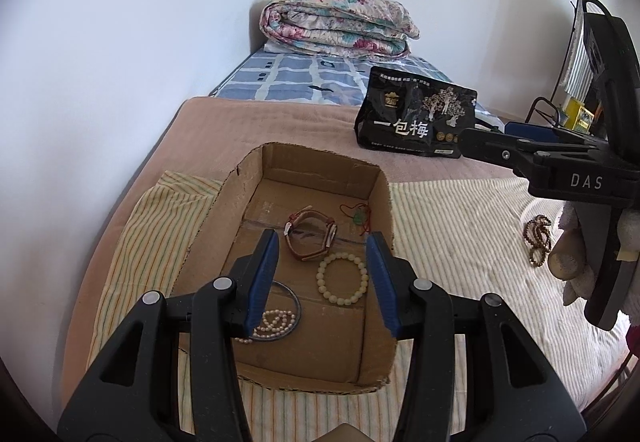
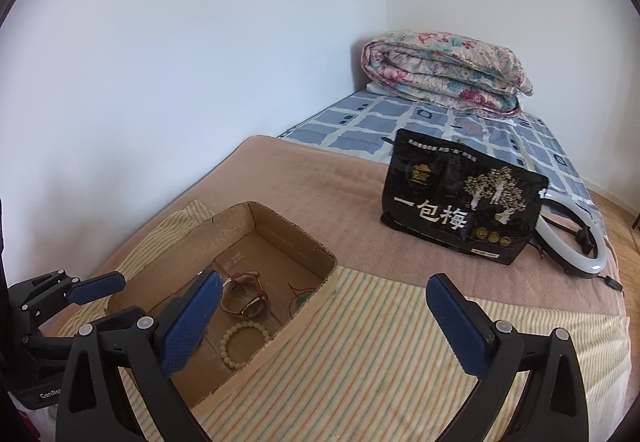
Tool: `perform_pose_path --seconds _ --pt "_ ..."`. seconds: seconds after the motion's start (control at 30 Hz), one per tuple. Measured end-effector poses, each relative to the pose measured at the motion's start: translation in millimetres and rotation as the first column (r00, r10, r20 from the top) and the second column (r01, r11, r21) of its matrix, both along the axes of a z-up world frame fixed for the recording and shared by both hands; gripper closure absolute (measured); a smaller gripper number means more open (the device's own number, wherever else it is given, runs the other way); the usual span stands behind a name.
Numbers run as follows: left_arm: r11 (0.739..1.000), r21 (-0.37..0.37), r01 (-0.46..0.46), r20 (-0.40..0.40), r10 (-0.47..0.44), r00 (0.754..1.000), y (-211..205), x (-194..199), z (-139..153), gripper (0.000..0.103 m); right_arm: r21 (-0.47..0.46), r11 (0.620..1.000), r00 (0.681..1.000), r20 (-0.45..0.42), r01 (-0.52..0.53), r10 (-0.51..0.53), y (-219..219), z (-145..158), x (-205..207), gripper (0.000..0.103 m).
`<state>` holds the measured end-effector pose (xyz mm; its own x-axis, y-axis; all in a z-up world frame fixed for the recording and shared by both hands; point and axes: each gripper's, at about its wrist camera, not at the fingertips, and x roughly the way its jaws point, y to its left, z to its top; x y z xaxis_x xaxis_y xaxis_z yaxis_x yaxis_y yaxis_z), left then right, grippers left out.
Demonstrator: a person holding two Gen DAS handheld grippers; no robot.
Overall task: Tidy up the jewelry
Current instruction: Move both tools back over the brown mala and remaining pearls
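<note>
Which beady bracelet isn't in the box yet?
The brown bead string, lying on the striped cloth right of the box; the cream bracelet and pearls are inside.

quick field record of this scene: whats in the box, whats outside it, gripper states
container: cardboard box on striped cloth
in box: leather watch, cream bead bracelet, pearl strand, red-cord pendant
outside box: brown bead string on the cloth
left gripper: open, empty, over box
right gripper: open, empty
</note>
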<state>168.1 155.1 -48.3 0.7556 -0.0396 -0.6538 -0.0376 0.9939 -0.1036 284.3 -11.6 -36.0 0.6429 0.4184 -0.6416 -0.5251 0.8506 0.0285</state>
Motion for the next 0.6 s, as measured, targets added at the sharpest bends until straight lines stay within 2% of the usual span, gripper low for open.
perform_pose_path --seconds 0.3,0.6 --pt "0.999 0.003 0.046 0.015 -0.046 0.999 -30.2 -7.4 12.3 0.057 0.000 0.998 0.998 0.016 0.067 -0.067 -43.4 11.5 -10.5 0.000" --pt "0.993 -0.002 0.115 0.014 -0.115 0.993 -70.6 -8.9 14.7 0.057 -0.013 0.985 0.984 0.050 0.173 -0.172 -113.3 19.3 -25.6 0.000"
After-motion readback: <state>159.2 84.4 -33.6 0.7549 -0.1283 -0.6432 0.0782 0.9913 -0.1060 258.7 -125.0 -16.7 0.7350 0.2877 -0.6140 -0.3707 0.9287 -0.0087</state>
